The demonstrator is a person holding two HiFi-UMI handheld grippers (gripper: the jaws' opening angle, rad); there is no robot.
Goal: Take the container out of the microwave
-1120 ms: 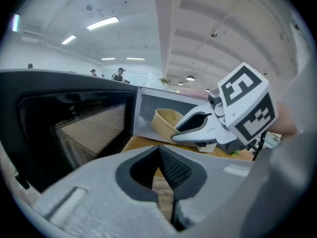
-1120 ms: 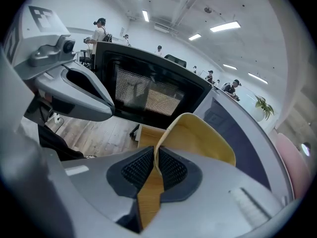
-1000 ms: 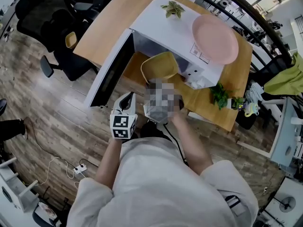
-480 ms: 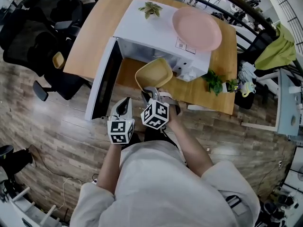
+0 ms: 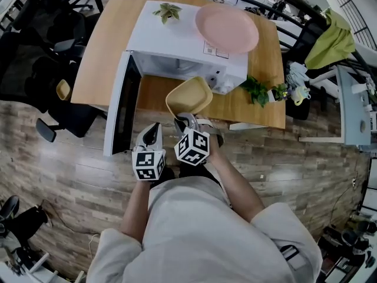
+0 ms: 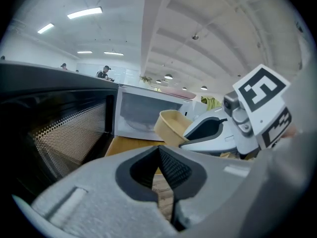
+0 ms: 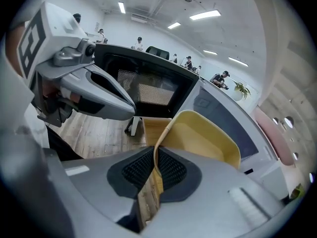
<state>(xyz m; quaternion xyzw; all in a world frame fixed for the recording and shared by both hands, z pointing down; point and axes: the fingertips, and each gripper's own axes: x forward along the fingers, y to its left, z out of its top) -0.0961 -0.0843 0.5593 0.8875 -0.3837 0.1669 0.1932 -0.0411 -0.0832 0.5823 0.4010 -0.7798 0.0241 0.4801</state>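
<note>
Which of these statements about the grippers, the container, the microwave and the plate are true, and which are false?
1. The right gripper is shut on the rim of the yellow container. True.
2. The yellow container sits inside the microwave. False: it is held outside, in front of the open cavity.
3. The door is closed. False: it is swung wide open.
4. A pink plate lies on top of the microwave. True.
5. The left gripper also grips the yellow container. False: its jaws are together with nothing between them, and it is apart from the container.
</note>
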